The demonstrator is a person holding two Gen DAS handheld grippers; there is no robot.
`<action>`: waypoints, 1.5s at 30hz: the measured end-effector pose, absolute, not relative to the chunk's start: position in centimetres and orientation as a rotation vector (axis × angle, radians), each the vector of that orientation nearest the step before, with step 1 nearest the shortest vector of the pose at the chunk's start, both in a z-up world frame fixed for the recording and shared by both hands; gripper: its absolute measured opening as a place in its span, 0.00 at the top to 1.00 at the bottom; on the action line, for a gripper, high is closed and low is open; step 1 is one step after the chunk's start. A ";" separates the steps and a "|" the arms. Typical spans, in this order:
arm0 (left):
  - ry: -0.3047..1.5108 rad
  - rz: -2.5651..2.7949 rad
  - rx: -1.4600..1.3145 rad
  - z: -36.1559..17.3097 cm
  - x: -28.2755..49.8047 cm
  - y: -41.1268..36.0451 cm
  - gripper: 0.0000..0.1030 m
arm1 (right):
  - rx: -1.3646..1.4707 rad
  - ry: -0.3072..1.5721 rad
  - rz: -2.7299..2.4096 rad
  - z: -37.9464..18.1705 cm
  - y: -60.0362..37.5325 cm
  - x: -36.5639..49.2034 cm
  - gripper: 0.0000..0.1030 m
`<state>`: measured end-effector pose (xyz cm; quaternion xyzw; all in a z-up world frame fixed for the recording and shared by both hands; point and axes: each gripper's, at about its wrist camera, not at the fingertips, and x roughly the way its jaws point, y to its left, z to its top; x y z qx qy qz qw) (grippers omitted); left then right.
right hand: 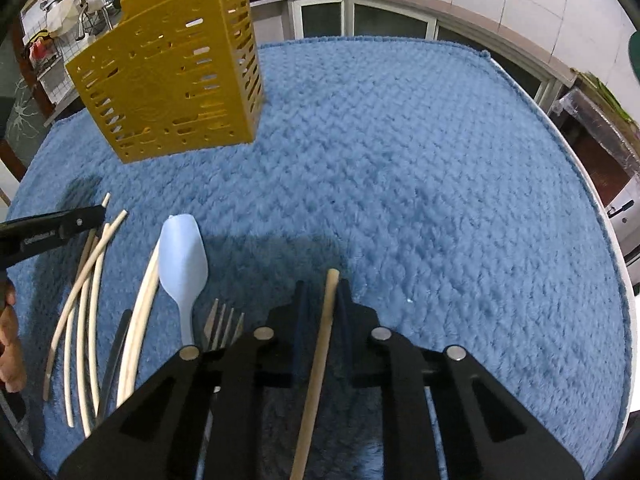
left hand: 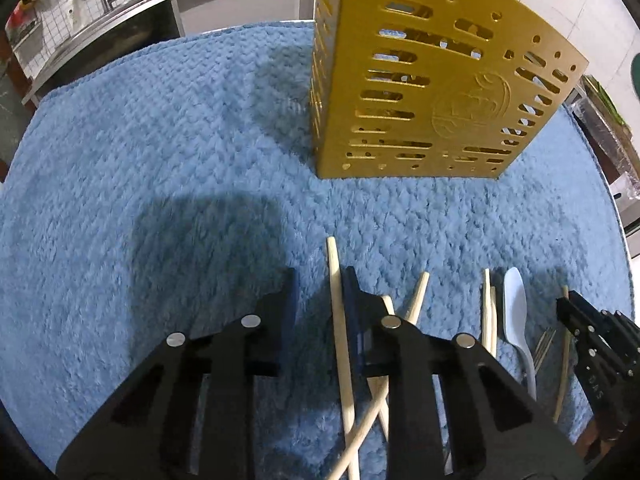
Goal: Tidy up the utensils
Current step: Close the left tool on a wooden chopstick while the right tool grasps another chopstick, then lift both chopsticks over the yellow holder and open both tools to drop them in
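Matt yellow plastic caddy (right hand: 172,76), fluffy blue cloth (right hand: 400,160), pale wooden chopsticks (right hand: 92,280).

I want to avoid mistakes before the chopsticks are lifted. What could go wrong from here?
1. The left tool has one chopstick between its fingers, against the right one with a gap on the other side; it may slip.
2. Other chopsticks cross beneath it and might be dragged along.
3. The chopstick in the right tool is long; it could strike the yellow holder, whose top opening neither view shows.
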<state>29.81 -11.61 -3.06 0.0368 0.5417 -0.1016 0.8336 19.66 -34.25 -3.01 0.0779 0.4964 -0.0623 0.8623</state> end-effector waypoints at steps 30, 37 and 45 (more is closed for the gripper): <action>0.983 -0.271 -0.018 -0.5 28.1 -9.9 0.96 | 0.205 0.839 -0.050 -0.1 -34.1 18.1 0.94; 0.859 -0.304 -0.015 3.0 26.8 -9.3 0.96 | 0.239 0.746 -0.024 2.4 -35.0 17.6 0.94; 0.730 -0.365 -0.054 7.6 24.9 -8.4 0.96 | 0.242 0.565 -0.019 5.5 -35.2 16.3 0.94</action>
